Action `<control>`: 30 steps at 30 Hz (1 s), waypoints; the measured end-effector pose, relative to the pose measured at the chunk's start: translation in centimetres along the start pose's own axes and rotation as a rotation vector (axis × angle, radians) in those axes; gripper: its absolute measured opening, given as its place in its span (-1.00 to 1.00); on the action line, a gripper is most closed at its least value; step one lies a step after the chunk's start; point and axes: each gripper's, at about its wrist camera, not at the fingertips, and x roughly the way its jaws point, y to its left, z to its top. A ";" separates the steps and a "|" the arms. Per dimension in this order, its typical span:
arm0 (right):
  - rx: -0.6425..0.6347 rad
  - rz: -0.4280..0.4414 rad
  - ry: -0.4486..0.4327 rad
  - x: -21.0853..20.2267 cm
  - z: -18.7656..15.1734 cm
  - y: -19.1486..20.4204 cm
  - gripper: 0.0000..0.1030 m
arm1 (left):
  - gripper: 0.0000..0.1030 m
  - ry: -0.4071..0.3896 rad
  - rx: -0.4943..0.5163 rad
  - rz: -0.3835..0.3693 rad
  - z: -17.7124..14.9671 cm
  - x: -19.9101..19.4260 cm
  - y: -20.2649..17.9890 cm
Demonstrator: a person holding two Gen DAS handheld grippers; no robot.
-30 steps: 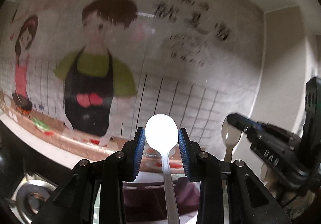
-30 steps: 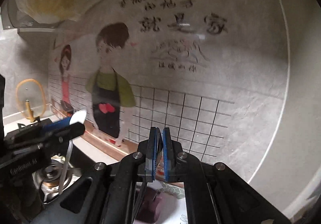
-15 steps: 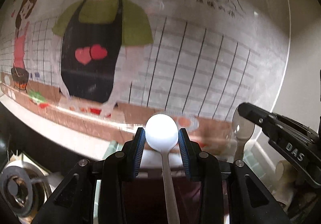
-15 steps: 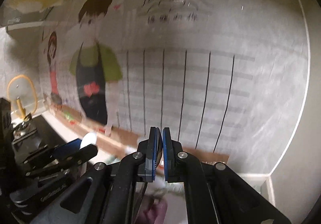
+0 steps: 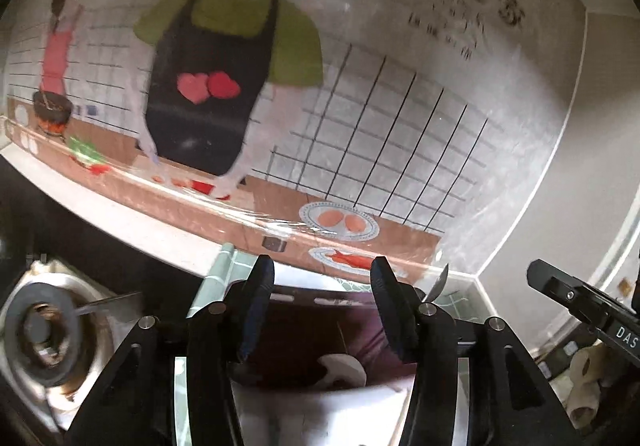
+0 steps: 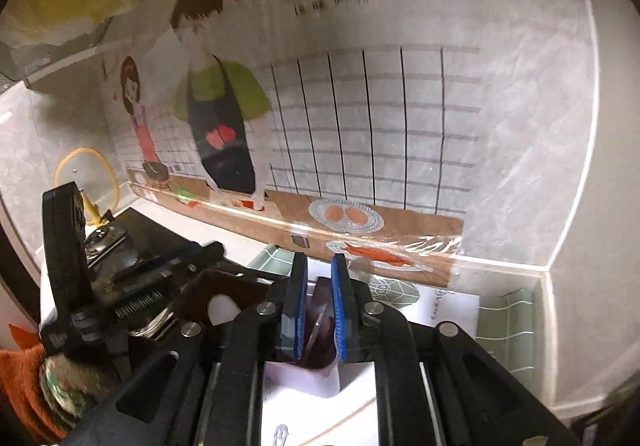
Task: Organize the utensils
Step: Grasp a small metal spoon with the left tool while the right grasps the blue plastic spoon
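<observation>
— Well, how much room do they have over there?

— Not much on the right: the wall corner [image 6: 556, 270] closes in just past the green-checked mat [image 6: 508, 318]. On the left the gas burner [image 5: 40, 330] sits near the holder, and the cartoon wall sticker [image 5: 216, 86] runs along the back edge of the tabletop [image 5: 132, 222].

— And the tools?

— The left tool [image 5: 324, 306] is spread wide with nothing between its pads, hovering over the dark maroon holder [image 5: 312, 326]. The right tool [image 6: 319, 278] has only a narrow gap; the thin metal spoon [image 6: 315, 328] stands in that gap, and I can't see either pad pressing it.

— Where's the other spoon?

— The white spoon [image 5: 342, 370] lies down inside the holder, its pale rounded bowl showing. The metal one looks slim and shiny, tilted slightly in the holder's right side.
</observation>
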 end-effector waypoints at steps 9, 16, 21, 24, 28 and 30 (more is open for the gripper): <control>-0.052 -0.030 0.123 -3.5 -3.0 1.3 -0.53 | 0.01 0.108 0.102 0.030 -2.6 -8.3 0.7; -0.117 -0.051 0.290 -1.6 -10.2 3.3 -0.53 | 0.01 0.211 0.085 0.106 -8.1 -11.4 3.9; -0.082 0.030 0.364 0.0 -14.0 4.8 -0.53 | 0.01 0.272 0.022 0.134 -11.9 -12.4 6.2; -0.067 0.093 0.412 1.1 -15.7 6.4 -0.53 | 0.01 0.292 -0.007 0.147 -13.6 -12.8 7.1; -0.077 0.133 0.461 2.7 -17.1 8.9 -0.53 | 0.01 0.322 -0.035 0.134 -15.1 -12.8 7.8; -0.060 0.160 0.492 3.4 -17.8 10.1 -0.53 | 0.01 0.315 -0.054 0.145 -15.3 -13.3 8.2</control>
